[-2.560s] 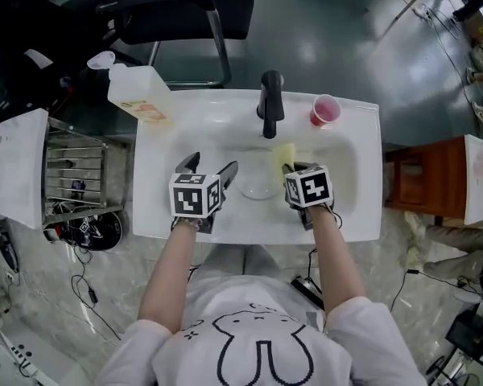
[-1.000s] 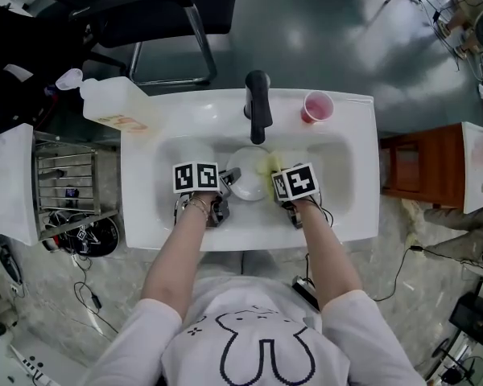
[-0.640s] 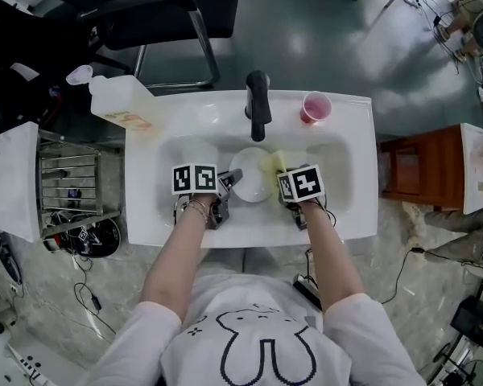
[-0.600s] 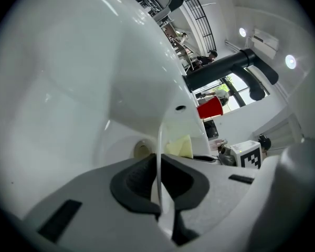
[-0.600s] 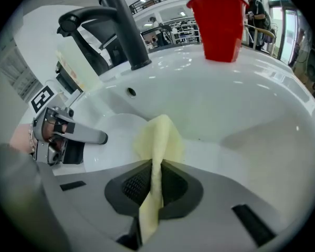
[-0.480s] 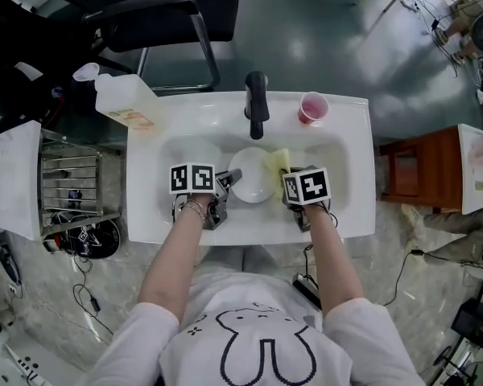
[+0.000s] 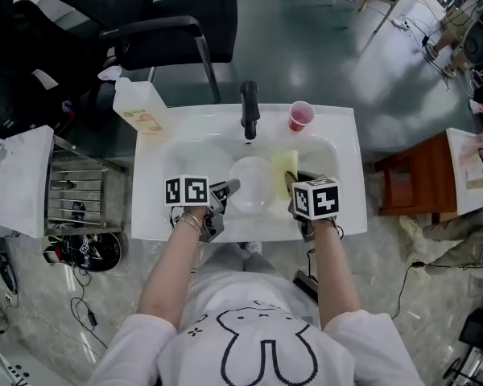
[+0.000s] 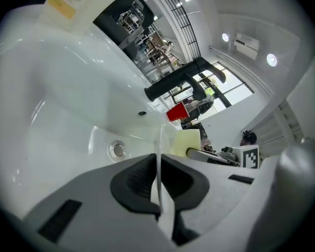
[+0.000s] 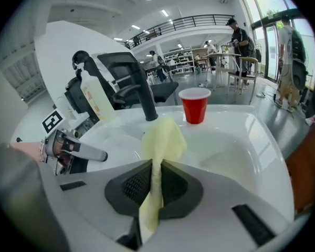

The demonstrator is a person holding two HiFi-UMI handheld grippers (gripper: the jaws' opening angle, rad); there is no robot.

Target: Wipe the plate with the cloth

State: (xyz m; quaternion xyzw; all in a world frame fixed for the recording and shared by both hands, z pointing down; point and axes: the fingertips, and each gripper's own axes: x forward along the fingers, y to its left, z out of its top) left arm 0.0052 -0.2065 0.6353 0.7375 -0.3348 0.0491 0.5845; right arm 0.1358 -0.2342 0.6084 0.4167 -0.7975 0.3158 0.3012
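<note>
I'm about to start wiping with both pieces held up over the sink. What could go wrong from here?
1. The left gripper pinches the plate only by its thin rim; wiping pressure could lever it out into the sink.
2. The cloth sticks out loose from the right gripper near the faucet and red cup; a wide stroke might topple the cup.

Bright, even overhead light here: ceiling lamps (image 8: 271, 60) burn as white spots, and pale glare pools on the glossy floor (image 7: 306, 51) in the head view. The white sink (image 7: 350, 175) is close to washed out, with only faint shadows. Both gripper views bow hard into black corners, and the left gripper (image 8: 158, 161) smears soft near the lens.
</note>
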